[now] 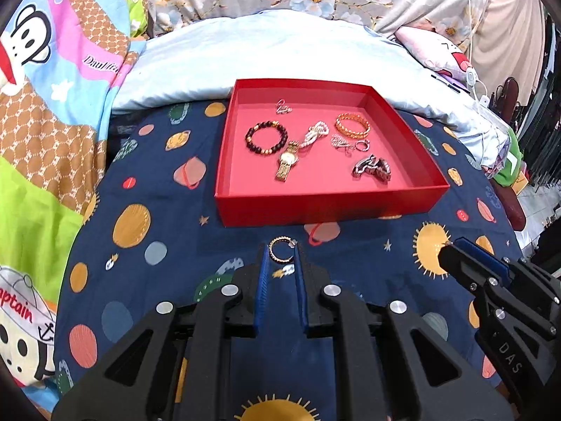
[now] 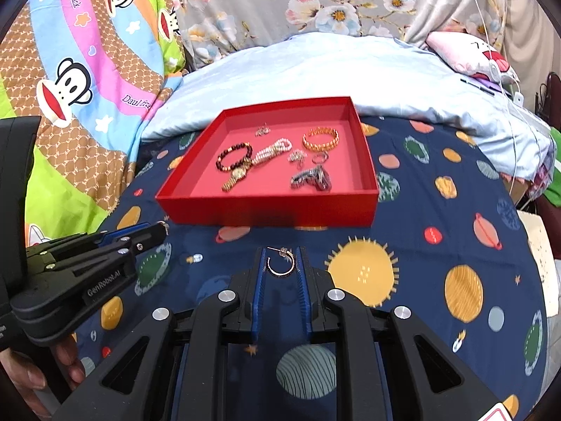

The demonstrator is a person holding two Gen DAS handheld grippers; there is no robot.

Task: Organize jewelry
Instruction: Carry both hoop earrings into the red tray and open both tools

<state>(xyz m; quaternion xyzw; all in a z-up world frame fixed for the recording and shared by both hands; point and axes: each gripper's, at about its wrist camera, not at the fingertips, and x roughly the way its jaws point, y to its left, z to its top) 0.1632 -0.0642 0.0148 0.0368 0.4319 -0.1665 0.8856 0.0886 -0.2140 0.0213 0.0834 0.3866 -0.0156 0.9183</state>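
**Two hoops pinched, red box dead ahead**

Both hands are loaded. The left gripper (image 1: pixel 280 247) is narrowed onto a gold hoop earring (image 1: pixel 277 261), which spans the gap from pad to pad at the very fingertips. The right gripper (image 2: pixel 280 251) does the same with a second hoop earring (image 2: pixel 280 273), its post pointing up and away. Each seems clear of the planet-print sheet (image 1: pixel 147 189), though that's hard to be sure of.

Here's what matters: the red box (image 1: pixel 326 207) lies straight beyond both sets of fingertips, its front wall across the path. It sits slightly right of the left gripper's line and slightly left of the right's. Neither arm looks clearly nearer.

So the next move, I'd say, goes forward and over that wall. The bare floor just behind it looks the safest landing, short of the gold watch (image 1: pixel 287 163) and the dark beaded bracelet (image 1: pixel 266 140).
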